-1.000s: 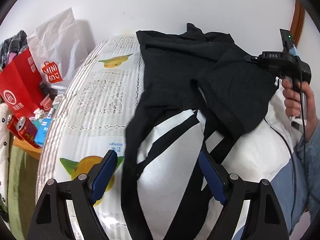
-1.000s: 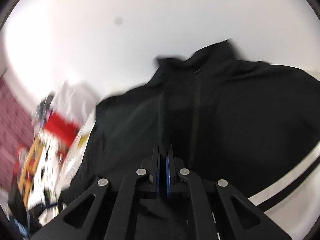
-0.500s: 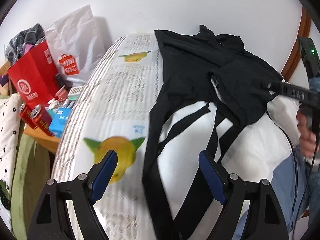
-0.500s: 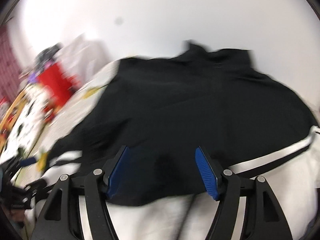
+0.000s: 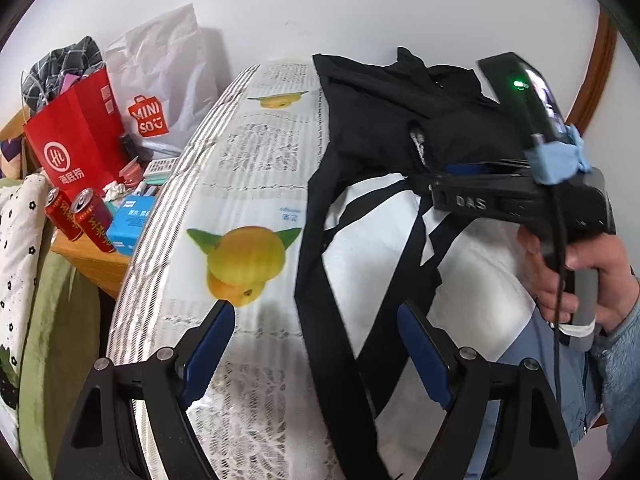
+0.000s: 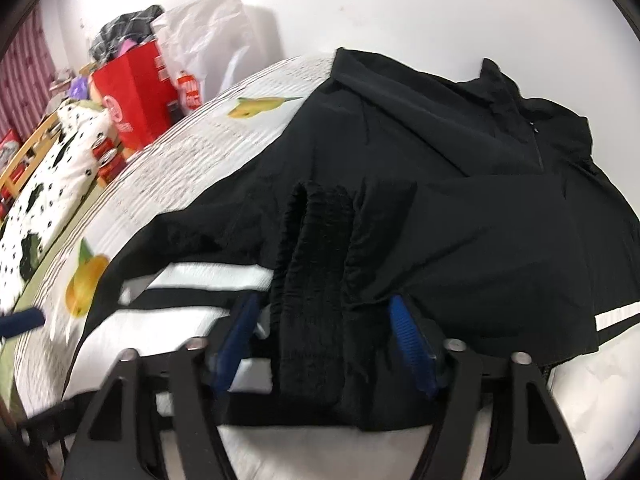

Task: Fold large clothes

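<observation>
Right gripper (image 6: 326, 340) now closing astride black jacket's (image 6: 460, 200) ribbed cuff (image 6: 320, 280).

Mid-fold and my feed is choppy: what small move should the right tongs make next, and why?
Probably finish closing. The right tongs are closing with the jacket's bunched black cuff between the pads, which don't clearly press it yet. The left tongs hang open over the bed, holding nothing.

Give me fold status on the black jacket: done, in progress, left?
Done: little. The black jacket lies spread on the bed, one sleeve crossed over the body. In hand: the right gripper is closing around the ribbed sleeve cuff. The left gripper hangs open and empty above the hem. Left: remaining sleeve work and body folds.
</observation>
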Motion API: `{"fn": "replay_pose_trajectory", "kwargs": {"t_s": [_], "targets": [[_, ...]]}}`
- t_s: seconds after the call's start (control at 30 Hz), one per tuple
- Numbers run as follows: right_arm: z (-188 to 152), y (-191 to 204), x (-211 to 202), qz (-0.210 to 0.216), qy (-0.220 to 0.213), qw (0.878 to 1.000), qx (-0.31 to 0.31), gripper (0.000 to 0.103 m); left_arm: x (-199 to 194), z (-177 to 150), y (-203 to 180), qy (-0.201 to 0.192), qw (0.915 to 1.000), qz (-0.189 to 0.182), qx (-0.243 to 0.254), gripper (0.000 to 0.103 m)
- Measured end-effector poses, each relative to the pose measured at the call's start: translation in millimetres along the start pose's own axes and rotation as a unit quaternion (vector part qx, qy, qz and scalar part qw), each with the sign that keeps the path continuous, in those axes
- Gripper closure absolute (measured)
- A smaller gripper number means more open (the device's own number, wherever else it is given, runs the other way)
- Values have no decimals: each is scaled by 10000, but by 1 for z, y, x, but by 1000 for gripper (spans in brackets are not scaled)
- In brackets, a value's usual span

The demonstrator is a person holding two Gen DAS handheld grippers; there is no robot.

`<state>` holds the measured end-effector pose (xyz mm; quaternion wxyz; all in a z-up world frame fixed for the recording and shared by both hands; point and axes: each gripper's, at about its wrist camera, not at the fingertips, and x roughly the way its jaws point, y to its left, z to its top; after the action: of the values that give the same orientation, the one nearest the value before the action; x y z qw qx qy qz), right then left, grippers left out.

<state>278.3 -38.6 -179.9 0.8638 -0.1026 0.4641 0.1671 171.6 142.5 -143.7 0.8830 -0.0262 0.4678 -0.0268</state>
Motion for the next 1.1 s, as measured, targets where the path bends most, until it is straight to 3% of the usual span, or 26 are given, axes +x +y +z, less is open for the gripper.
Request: {"fn": "replay_pose_trajectory", "kwargs": {"t_s": [0.03,0.1,0.13,0.27,0.43,0.53,0.7,0.83,0.97,1.1], "targets": [[1,-4,0,11,25,10000,37,66,1,1,-2,-8,10000,-20,26,21],[4,-18,-10,171,-36,9997,171,76,2,5,-8,-63,10000,-5,71,21],[4,-24,-18,331,-83,9991,268,96,3,7,-10,-90,9999,20,76,21],[9,-80,-72,838,-636,9900,945,96,8,14,-17,-161,9998,63,57,21],[2,-175,-137,428,-1335,9757,1686,96,16,26,-25,-219,9996,166,-21,21],[-12,-238,-165,60,-1532,9656,2100,96,20,34,-27,-272,9993,233,-107,21],[-46,-320,-174,-578,-1455,9529,2598,95,28,44,-27,-280,9988,344,-185,21],[-76,-368,-149,-665,-1033,9457,3010,89,33,48,-27,-239,9985,455,-190,21],[-104,-386,-127,-716,-621,9450,3132,88,35,48,-32,-183,9983,523,-151,21],[-113,-374,-138,-923,-733,9504,2877,83,35,49,-40,-153,9984,550,-54,21]]}}
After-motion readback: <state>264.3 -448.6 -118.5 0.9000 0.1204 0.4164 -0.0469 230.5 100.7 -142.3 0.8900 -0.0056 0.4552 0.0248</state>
